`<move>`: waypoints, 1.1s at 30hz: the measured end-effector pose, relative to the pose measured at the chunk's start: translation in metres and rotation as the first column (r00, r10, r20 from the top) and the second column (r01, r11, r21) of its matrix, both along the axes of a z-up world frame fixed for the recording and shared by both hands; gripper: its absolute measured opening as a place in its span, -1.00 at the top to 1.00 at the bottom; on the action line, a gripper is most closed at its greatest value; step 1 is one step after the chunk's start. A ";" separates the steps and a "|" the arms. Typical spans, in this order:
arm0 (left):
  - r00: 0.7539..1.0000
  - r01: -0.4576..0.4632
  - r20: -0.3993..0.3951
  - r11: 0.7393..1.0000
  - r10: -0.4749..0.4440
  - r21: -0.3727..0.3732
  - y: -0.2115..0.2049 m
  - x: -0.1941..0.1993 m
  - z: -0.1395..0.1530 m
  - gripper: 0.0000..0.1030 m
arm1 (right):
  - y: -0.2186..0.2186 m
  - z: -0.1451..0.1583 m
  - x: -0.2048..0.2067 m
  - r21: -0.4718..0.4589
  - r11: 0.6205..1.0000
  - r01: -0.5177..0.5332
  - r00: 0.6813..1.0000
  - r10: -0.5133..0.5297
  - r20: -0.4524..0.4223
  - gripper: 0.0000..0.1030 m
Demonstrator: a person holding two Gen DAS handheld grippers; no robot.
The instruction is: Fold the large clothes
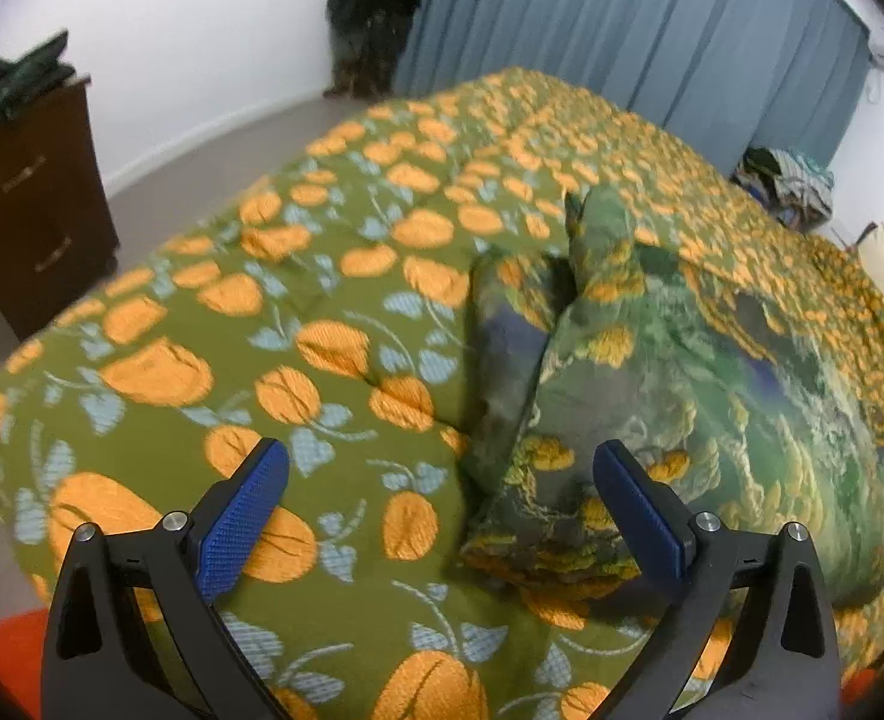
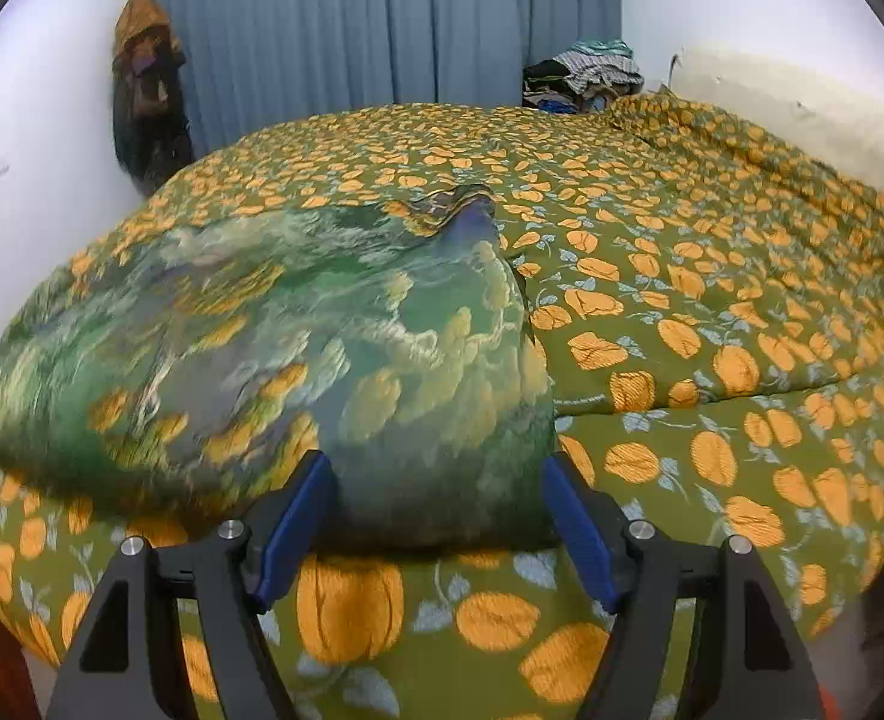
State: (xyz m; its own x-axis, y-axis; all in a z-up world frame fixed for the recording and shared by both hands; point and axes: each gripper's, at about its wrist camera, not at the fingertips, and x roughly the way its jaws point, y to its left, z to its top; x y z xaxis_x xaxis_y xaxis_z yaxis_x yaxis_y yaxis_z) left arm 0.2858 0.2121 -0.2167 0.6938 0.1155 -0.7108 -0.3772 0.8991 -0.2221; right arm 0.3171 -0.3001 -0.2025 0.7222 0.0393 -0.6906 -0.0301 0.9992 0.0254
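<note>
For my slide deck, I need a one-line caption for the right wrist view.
Open right tool straddling the near edge of a green patterned garment on the floral bedspread.

One patterned garment (image 2: pixel 297 348) is lying on one orange-flowered bedspread (image 2: pixel 712 312), two grippers are hovering, and one clothes pile (image 2: pixel 586 75) is sitting at one o'clock.
</note>
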 end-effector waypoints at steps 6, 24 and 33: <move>0.996 0.039 0.081 0.994 -0.047 0.103 -0.014 -0.010 0.019 -0.97 | 0.007 0.046 -0.007 0.042 0.999 0.007 0.998 -0.010 0.070 -0.49; 0.862 0.503 -0.014 0.854 -0.506 0.135 -0.184 0.054 0.058 -0.98 | 0.014 -0.022 0.086 0.142 0.982 -0.121 0.993 0.117 0.031 -0.56; 0.844 0.514 -0.246 0.850 -0.477 0.116 -0.227 0.202 -0.003 -0.99 | 0.011 -0.022 0.082 0.133 0.977 -0.165 0.986 0.161 0.045 -0.56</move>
State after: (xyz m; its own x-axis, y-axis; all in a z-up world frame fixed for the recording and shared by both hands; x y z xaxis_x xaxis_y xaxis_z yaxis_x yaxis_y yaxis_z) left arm 0.4876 -0.0146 -0.2197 0.5360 -0.0730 -0.8411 0.1095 0.9939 -0.0165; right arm 0.3987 -0.2896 -0.2244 0.7215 0.2498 -0.6458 -0.1954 0.9682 0.1562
